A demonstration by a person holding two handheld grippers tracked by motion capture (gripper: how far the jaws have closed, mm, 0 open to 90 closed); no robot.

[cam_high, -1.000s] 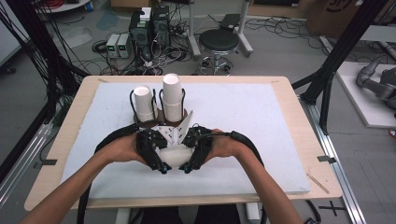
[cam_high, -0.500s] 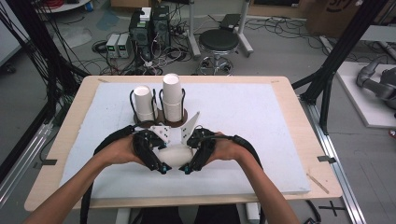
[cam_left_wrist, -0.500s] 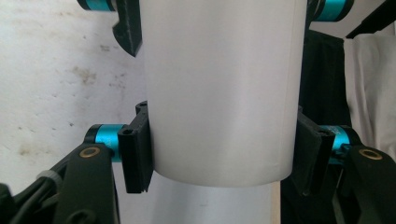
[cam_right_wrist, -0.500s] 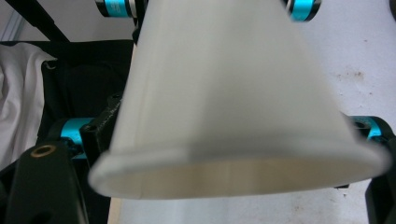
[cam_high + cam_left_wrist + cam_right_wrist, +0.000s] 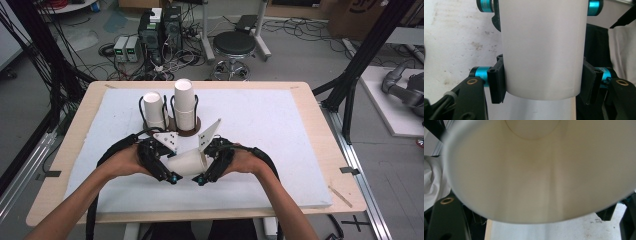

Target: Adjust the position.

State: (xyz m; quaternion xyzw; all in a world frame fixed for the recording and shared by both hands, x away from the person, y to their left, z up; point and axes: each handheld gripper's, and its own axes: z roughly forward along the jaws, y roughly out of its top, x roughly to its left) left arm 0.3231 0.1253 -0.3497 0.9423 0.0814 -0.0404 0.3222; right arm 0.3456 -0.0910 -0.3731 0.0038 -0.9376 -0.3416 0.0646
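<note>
The paper cup (image 5: 185, 163) lies pinched in both grippers' jaws, near two cups (image 5: 184, 102) in a holder (image 5: 192, 131).

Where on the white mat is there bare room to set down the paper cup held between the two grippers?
The white table mat lies bare right of the brown cup holder, out to its right edge, and along the near strip. It is crowded at centre-left: two upright white paper cups in the holder, both grippers around the lying white paper cup.

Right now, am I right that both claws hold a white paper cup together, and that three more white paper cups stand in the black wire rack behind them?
Not quite: the high view shows two white paper cups in the black wire rack, not three. The left claw and right claw do hold a white paper cup together.
</note>
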